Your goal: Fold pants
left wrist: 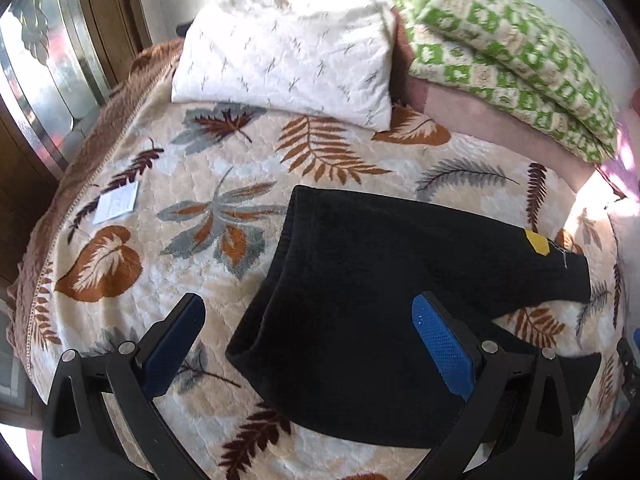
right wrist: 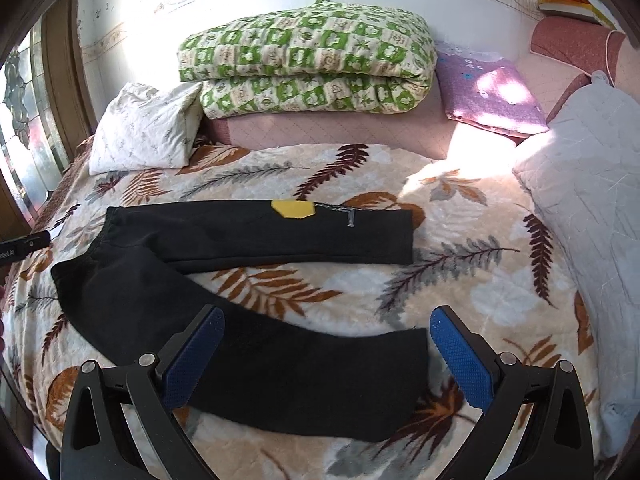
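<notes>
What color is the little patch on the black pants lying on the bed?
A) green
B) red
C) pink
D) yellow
D, the patch on the far leg of the black pants is yellow, as the left wrist view also shows.

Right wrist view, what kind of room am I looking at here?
Most likely a bedroom: a leaf-patterned blanket covers a bed, with a white pillow and a folded green quilt at its far side.
</notes>
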A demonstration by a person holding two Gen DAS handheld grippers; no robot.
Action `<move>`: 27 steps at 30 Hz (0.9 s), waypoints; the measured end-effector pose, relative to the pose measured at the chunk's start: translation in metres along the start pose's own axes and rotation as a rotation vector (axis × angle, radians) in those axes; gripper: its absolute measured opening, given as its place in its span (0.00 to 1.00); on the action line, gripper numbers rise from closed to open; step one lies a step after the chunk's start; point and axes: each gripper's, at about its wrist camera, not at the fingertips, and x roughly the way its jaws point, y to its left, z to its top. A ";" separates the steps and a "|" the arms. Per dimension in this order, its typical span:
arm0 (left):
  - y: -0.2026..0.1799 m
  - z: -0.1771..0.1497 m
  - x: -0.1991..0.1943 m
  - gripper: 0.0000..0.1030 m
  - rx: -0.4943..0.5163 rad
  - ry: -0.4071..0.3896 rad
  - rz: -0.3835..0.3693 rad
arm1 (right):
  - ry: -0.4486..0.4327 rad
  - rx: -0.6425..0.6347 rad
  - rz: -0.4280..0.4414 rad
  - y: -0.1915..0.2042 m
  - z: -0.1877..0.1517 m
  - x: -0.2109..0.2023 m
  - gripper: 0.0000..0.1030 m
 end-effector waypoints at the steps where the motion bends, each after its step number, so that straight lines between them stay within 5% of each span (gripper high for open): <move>1: 0.007 0.012 0.016 1.00 -0.019 0.053 -0.013 | 0.012 -0.004 -0.012 -0.008 0.008 0.008 1.00; 6: 0.031 0.047 0.081 1.00 -0.162 0.195 -0.016 | 0.062 -0.007 -0.063 -0.050 0.040 0.059 0.99; 10: 0.026 0.056 0.121 1.00 -0.179 0.278 -0.008 | 0.114 0.060 0.030 -0.079 0.061 0.103 0.98; 19: -0.002 0.074 0.145 1.00 -0.096 0.273 0.010 | 0.275 0.176 0.122 -0.120 0.084 0.206 0.87; 27: -0.025 0.089 0.146 1.00 0.013 0.295 -0.043 | 0.329 0.172 0.204 -0.107 0.089 0.243 0.73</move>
